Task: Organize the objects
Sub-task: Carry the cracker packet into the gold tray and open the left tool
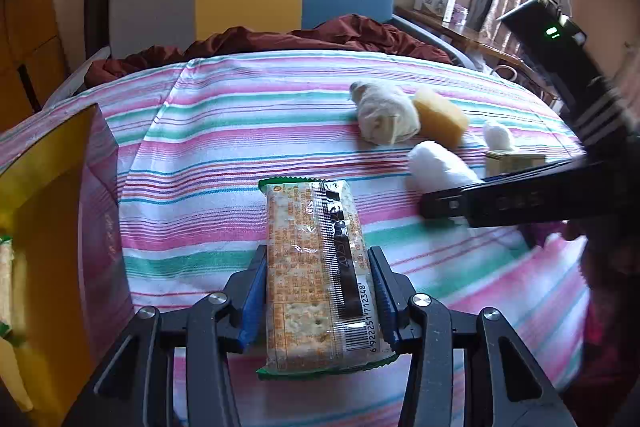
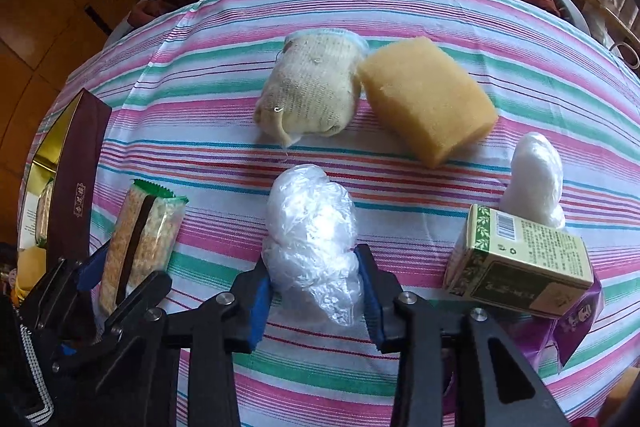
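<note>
In the left wrist view, the left gripper [image 1: 318, 291] is clamped on a cracker packet [image 1: 316, 275] above the striped cloth [image 1: 224, 131], with an open maroon box [image 1: 60, 211] just to its left. In the right wrist view, the right gripper [image 2: 316, 291] pinches a crumpled clear plastic bag [image 2: 314, 239] on the cloth, near a rolled knit glove [image 2: 316, 87], a yellow sponge [image 2: 428, 103] and a green carton [image 2: 520, 263].
</note>
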`<state>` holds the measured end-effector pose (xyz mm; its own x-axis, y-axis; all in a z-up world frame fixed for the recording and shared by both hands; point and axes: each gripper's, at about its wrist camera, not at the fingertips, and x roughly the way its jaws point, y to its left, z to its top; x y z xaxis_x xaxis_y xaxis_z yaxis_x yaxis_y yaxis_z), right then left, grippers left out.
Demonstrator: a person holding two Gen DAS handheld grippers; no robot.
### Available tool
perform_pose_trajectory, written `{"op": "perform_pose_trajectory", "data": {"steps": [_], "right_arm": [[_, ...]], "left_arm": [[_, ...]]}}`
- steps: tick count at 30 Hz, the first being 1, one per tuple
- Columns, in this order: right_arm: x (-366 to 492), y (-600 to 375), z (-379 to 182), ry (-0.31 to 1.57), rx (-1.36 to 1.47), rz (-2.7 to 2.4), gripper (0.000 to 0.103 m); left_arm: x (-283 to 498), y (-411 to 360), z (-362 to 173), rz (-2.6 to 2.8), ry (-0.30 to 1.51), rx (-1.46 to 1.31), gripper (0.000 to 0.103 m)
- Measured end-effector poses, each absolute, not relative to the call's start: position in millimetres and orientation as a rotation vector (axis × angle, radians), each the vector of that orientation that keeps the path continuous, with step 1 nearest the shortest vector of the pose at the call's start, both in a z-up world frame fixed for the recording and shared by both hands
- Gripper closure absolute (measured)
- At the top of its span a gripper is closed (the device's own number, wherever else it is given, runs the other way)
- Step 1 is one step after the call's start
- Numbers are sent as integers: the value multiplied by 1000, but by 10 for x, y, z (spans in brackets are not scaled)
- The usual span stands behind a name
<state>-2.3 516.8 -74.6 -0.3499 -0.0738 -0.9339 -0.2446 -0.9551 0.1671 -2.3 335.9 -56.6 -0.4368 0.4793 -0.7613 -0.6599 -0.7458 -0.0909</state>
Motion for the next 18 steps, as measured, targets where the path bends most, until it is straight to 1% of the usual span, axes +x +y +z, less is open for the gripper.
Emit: {"op": "perform_pose_trajectory", "data": {"steps": [4, 9, 13, 18], "right_arm": [[-4, 5066, -737, 283, -1718, 2482, 64], [-10, 5021, -740, 244, -1711, 2486, 64], [7, 5016, -741, 228, -1709, 2489, 64], [11, 5016, -731, 213, -1708, 2491, 64]], "left_arm": [[25, 3152, -231, 2200, 261, -1006, 55], [-204, 2709, 38, 2232, 183, -1042, 55], [-617, 2192, 57, 2306, 108, -1141, 55], [-1201, 1513, -83, 2395, -28, -1343, 55]]}}
